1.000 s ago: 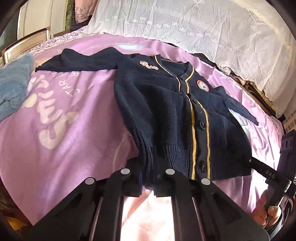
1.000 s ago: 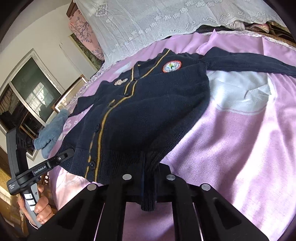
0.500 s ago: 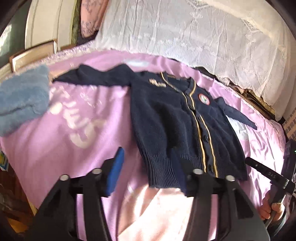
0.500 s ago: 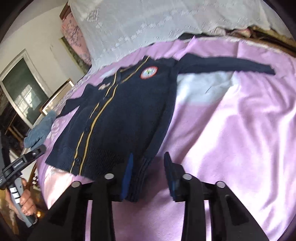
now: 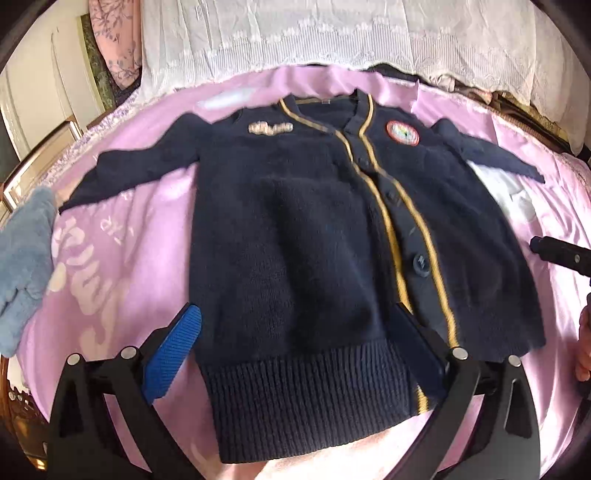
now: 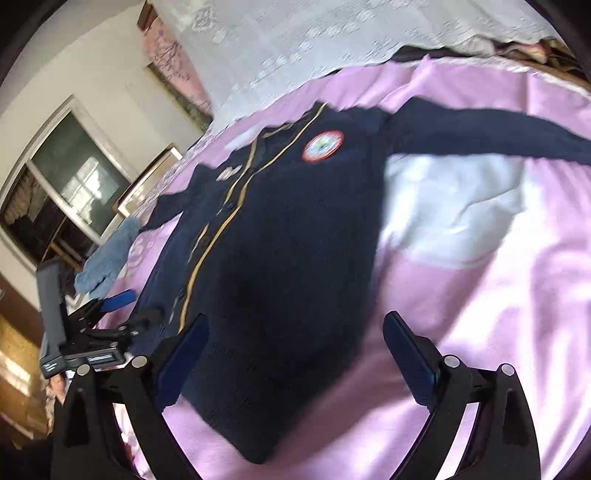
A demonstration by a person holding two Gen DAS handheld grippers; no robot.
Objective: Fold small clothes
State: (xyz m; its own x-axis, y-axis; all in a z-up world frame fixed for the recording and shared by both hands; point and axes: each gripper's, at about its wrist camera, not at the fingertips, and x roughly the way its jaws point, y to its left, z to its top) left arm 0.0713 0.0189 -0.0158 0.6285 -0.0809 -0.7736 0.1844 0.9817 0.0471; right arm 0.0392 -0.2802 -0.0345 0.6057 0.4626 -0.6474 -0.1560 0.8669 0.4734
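- On the pink bedspread point(image 5: 122, 258), far left: a blue fleece item point(image 5: 22, 266) lay at the edge, apart from the cardigan's left sleeve end.
- Left gripper point(image 5: 299, 350): jaws stood wide, had just been opening. The ribbed hem lay between the fingers, but the blue pad point(image 5: 173, 350) was clear of the knit, so no grip.
- Navy cardigan point(image 5: 295, 229) lay flat and face up mid-bed, buttoned, yellow stripes down the placket, both sleeves spread outward, neck toward the white lace cover point(image 5: 332, 33).
- Round red-rimmed badge point(image 5: 402, 133) was on the chest right of the placket; a pale embroidered mark point(image 5: 269, 128) sat left of it.
- Right gripper point(image 6: 295, 354): jaws wide too, had just been opening. The hem corner lay between the fingers, pads not pressing on it.
- Right sleeve point(image 6: 491, 138) stretched out over a white patch point(image 6: 450, 206) in the bedspread.
- Both views were blurred.
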